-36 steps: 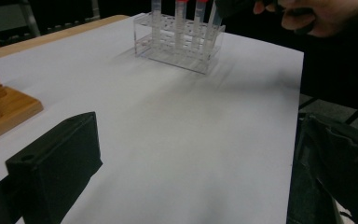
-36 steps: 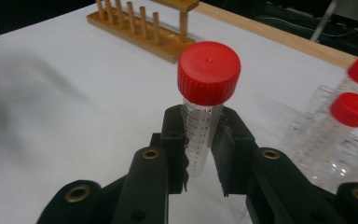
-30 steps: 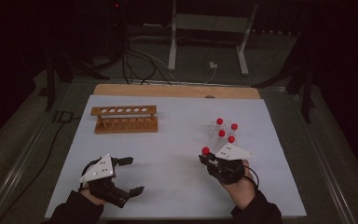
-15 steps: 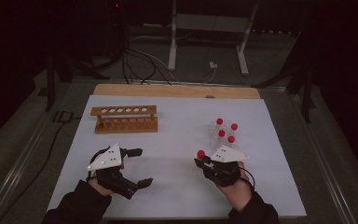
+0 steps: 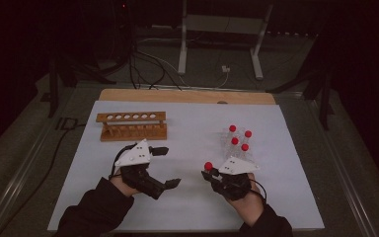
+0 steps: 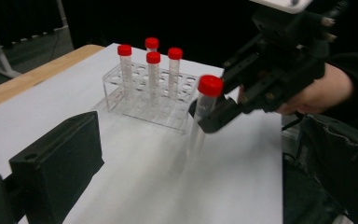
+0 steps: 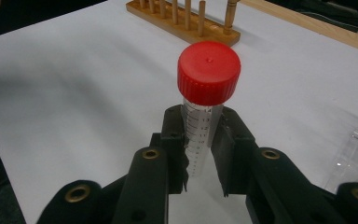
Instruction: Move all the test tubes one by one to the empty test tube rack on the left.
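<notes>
Right tongs (image 7: pixel 204 154) clamp tube (image 7: pixel 204 116); graduations visible.

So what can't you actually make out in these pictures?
- Held tube: its lower end, right gripper view, hidden behind the right gripper.
- Left gripper: its second jaw, left gripper view, cut off by the edge.
- Clear rack: its outline, high view, too faint and small.
- Wooden rack: its top, right gripper view, cut off.

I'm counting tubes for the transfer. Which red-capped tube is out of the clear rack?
The tube clamped upright in the right gripper, between the clear rack and the left gripper. The other four tubes stand in the rack.
</notes>
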Action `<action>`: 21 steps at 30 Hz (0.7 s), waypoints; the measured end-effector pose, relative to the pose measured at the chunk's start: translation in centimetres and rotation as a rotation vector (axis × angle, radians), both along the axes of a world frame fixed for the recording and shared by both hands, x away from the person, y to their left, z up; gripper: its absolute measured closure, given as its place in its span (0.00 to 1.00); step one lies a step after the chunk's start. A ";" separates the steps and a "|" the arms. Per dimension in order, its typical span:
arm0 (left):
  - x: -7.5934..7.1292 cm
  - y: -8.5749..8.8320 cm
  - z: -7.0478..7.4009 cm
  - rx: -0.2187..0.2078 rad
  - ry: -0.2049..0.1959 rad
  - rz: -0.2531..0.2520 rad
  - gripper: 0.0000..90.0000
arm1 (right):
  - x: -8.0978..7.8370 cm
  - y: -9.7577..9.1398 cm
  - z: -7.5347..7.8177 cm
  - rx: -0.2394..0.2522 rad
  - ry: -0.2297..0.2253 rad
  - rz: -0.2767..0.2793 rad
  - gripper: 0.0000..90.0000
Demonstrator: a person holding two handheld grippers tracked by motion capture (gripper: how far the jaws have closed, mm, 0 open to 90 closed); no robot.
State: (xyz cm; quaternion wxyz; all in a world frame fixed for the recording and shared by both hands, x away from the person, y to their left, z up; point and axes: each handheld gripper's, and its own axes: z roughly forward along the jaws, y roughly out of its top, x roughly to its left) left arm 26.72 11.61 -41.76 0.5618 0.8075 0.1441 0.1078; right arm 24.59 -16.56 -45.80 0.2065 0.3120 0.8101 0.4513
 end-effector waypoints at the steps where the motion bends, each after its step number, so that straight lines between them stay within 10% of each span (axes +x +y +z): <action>1: 0.1 -0.3 0.1 0.000 0.001 -0.005 0.02 | 0.0 0.0 0.0 0.000 0.000 0.000 0.83; 21: 1.0 -4.8 -0.5 -0.020 0.009 -0.033 0.19 | -0.4 0.6 -0.1 -0.006 0.008 0.025 0.83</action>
